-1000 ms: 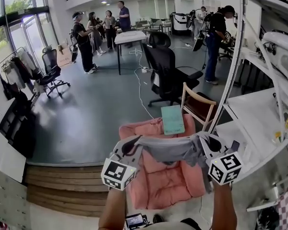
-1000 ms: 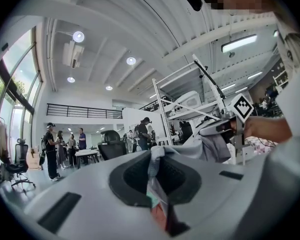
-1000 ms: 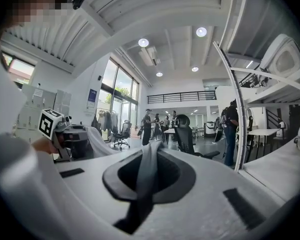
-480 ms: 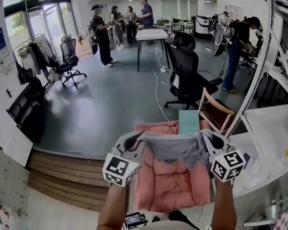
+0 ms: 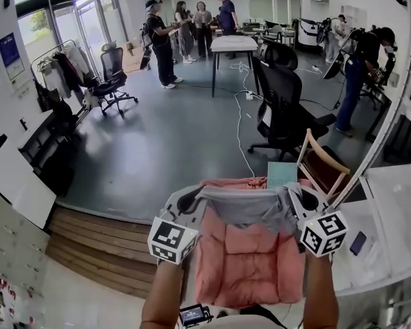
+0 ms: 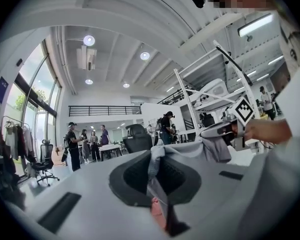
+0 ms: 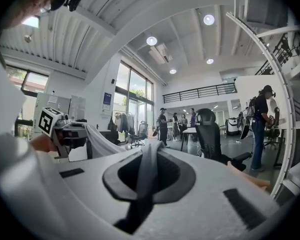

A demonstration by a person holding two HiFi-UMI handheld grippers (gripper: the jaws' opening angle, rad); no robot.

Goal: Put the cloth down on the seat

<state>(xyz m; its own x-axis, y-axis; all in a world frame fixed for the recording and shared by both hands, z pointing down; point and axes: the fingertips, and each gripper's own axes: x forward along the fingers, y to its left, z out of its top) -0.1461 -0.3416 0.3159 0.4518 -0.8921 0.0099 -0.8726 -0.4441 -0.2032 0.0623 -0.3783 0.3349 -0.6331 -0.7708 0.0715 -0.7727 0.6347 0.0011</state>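
Cloth (image 5: 243,208) slightly nearer far edge of pink seat (image 5: 250,273)

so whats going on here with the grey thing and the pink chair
A person is holding a two-jaw gripper in each hand. The left gripper and the right gripper are each shut on one end of a grey cloth, so it hangs stretched between them. From the head view, the cloth is held up over a pink cushioned seat and has not been laid down on it yet. The other people in the room are standing well back.
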